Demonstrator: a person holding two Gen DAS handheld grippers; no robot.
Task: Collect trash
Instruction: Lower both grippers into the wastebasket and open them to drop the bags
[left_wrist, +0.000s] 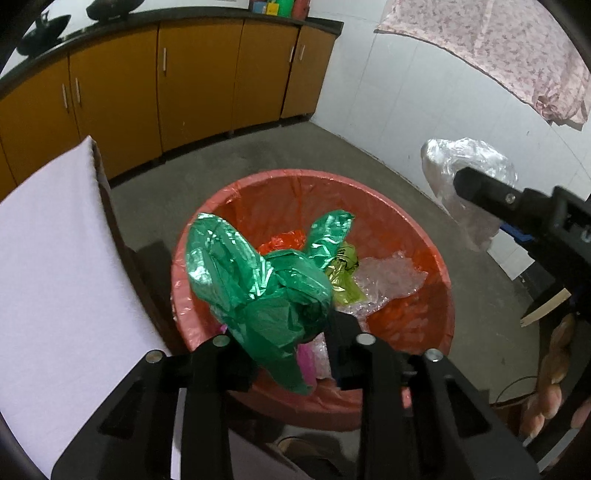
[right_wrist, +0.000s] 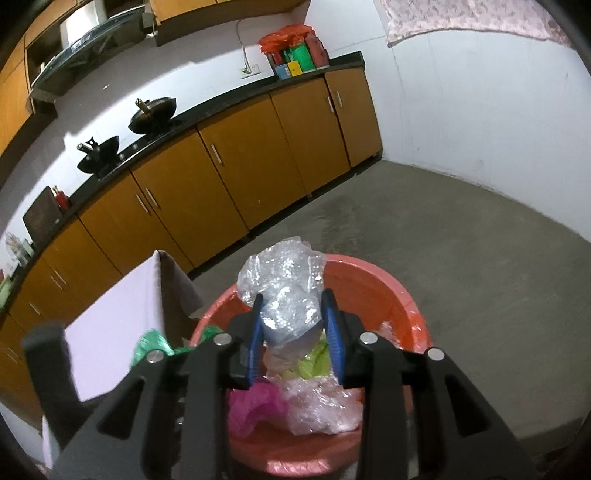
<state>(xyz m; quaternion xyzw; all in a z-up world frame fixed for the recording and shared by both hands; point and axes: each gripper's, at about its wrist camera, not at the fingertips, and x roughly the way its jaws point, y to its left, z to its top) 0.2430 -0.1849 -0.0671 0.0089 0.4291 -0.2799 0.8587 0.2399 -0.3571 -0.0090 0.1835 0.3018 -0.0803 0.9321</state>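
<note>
The room is a kitchen with a grey concrete floor (right_wrist: 461, 236) and white tiled walls. A long row of brown cabinets (right_wrist: 236, 173) runs under a dark desk (right_wrist: 207, 110) on which two black woks (right_wrist: 151, 112) stand. A flowered cloth (left_wrist: 517, 48) hangs high on the wall at the right.

At the left side, a surface covered by a pale lilac cloth (left_wrist: 55, 266) stands just beside the bin. The red bin (left_wrist: 424, 236) is lined with a red plastic bag and sits on the floor. Inside it lie several pieces of trash: a clear crumpled film (left_wrist: 388, 277), a yellow-green bag (left_wrist: 345, 273) and a pink piece (right_wrist: 255, 406).

The left gripper (left_wrist: 291, 350) is above the near rim of the bin. A crumpled green plastic bag (left_wrist: 251, 284) is between its black fingers (left_wrist: 343, 350); they are set around its lower part, and I cannot tell if they press it or are loose.

The right gripper (right_wrist: 295, 343) points over the same bin. A wad of clear bubble wrap (right_wrist: 284, 288) stands between its blue-padded fingers (right_wrist: 334, 339), and its upper part rises above the tips. The pads are at both sides of the wad, but whether they squeeze it is not clear. In the left wrist view this wad shows at the right, above the floor beside the bin.
</note>
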